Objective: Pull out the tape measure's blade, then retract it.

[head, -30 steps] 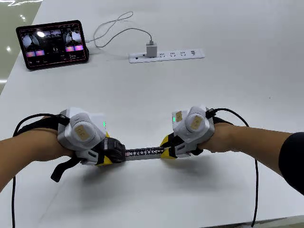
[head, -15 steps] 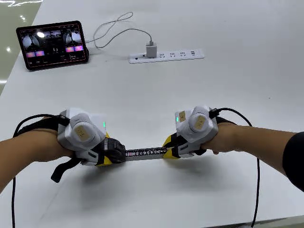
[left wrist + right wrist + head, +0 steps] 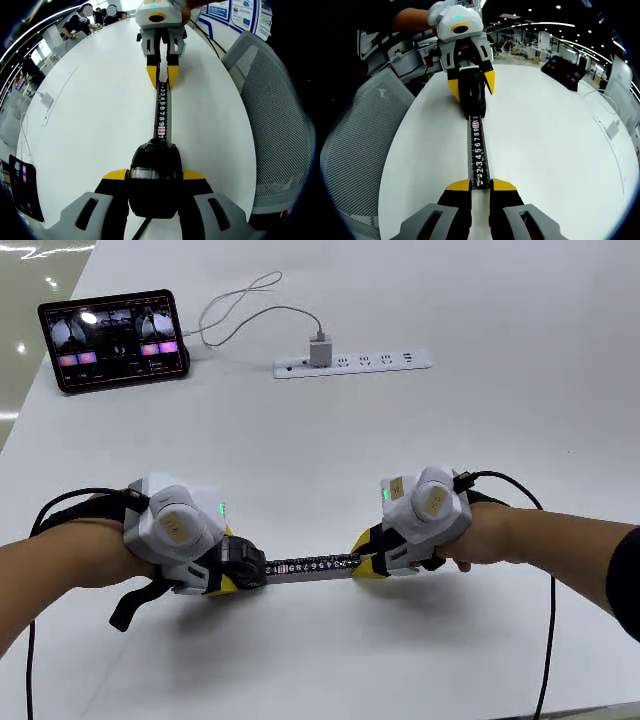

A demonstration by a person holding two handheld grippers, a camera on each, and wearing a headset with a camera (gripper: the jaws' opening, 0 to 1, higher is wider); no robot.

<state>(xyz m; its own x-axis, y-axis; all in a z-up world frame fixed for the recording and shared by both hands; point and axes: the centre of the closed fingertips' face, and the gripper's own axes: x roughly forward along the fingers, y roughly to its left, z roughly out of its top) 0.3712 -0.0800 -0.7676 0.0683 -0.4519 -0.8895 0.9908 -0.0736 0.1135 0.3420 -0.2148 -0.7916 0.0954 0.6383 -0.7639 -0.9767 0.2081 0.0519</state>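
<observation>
Lower centre is barred by the blade (image 3: 310, 565); the upper left by tablet (image 3: 113, 338), cable (image 3: 290, 308) and power strip (image 3: 352, 362); bare table (image 3: 480, 430) is found between and right.

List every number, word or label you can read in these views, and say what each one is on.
"2 3 4 5 6 7 8 9": on the tape measure's blade, running from the right gripper toward the case.
"1 2": on the blade nearest the case, past a red mark too small to read.
Tablet screen: too small to read.
Wall posters: blurred.
</observation>
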